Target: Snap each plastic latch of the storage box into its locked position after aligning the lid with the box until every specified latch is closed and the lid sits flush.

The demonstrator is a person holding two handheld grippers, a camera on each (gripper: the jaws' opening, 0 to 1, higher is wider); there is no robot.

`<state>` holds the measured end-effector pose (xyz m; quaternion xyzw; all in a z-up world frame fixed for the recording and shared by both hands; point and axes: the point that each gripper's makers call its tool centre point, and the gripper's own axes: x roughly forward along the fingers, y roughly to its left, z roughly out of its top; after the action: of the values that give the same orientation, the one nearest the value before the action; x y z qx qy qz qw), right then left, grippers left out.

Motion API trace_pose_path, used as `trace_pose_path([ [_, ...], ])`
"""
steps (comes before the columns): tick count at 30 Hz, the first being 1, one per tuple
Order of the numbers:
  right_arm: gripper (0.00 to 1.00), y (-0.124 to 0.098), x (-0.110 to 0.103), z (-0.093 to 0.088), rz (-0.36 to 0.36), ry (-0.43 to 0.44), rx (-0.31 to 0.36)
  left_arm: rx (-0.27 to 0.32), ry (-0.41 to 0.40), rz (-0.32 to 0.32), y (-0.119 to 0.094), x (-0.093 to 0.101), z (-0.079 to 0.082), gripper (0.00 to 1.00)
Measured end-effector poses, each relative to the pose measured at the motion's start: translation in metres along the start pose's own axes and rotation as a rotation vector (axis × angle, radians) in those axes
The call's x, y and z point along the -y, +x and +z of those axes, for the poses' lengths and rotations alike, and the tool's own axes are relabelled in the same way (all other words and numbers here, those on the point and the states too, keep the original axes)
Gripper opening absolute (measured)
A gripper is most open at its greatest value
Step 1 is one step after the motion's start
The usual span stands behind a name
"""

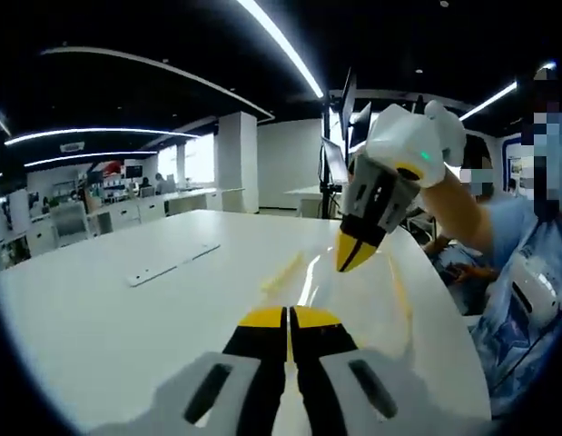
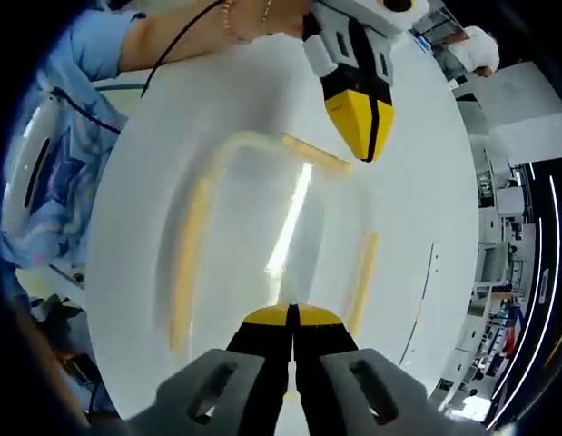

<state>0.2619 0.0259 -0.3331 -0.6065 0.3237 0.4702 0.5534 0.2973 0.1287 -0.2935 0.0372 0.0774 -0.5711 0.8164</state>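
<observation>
A clear storage box (image 2: pixel 281 227) with a clear lid lies on the white table (image 2: pixel 426 182). Its pale yellow latches sit at the left side (image 2: pixel 185 263), the far side (image 2: pixel 317 154) and the right side (image 2: pixel 364 272). My right gripper (image 2: pixel 291 313) is shut and empty over the near edge of the lid. My left gripper (image 2: pixel 364 150) enters from the top, shut, with its yellow tips right beside the far latch. In the left gripper view the box (image 1: pixel 335 291) is faint, one latch (image 1: pixel 282 271) shows, my left gripper (image 1: pixel 288 313) is shut, and the right gripper (image 1: pixel 353 259) hangs shut above the lid.
A flat white strip (image 1: pixel 172 265) lies on the table to the left of the box. A person in a blue shirt (image 1: pixel 526 236) stands at the table's right edge. Office desks and a pillar (image 1: pixel 237 163) stand far behind.
</observation>
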Motion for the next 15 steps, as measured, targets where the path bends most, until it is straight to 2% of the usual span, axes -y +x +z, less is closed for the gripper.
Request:
trace_pose_path([
  [3,0.00,0.000,0.000,0.001,0.003,0.003,-0.001,-0.005,-0.008,0.001,-0.005,0.001,-0.007,0.02],
  [5,0.00,0.000,0.000,0.001,0.005,0.008,0.002,-0.037,-0.006,0.002,-0.007,0.001,-0.015,0.02],
  [9,0.00,0.001,0.000,0.002,0.002,0.014,0.004,-0.090,-0.013,-0.053,-0.010,0.012,-0.027,0.02],
  [15,0.00,0.001,0.000,0.002,-0.006,0.011,-0.008,-0.126,-0.030,-0.066,-0.008,0.013,-0.037,0.02],
])
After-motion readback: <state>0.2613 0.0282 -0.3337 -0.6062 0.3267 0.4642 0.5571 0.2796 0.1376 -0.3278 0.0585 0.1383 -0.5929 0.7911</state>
